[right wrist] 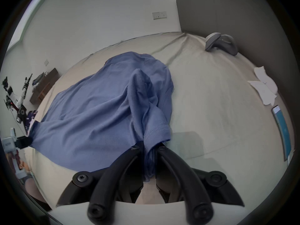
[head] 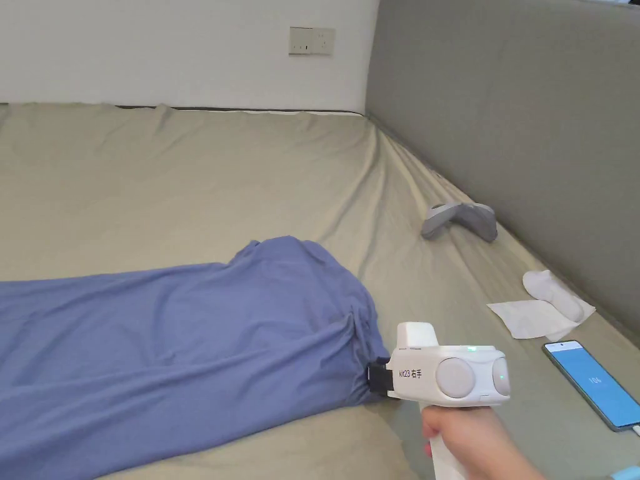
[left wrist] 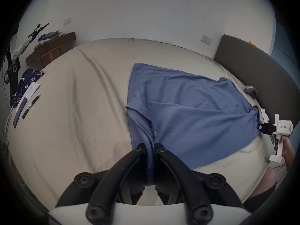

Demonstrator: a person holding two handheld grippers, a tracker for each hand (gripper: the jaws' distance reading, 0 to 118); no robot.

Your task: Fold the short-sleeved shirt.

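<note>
Head view: we see the blue shirt (head: 175, 337) lying along the bed (head: 187, 181), the right claw (head: 375, 377) clamped on its sleeve end. Right gripper view confirms it, both jaws pinching bunched fabric by the sleeve hem (right wrist: 158, 131). Left claw (left wrist: 150, 147) is closed on the opposite edge of the shirt. Phone (head: 594, 382) and tissue (head: 537, 315) lie near the headboard (head: 531, 125).
</note>
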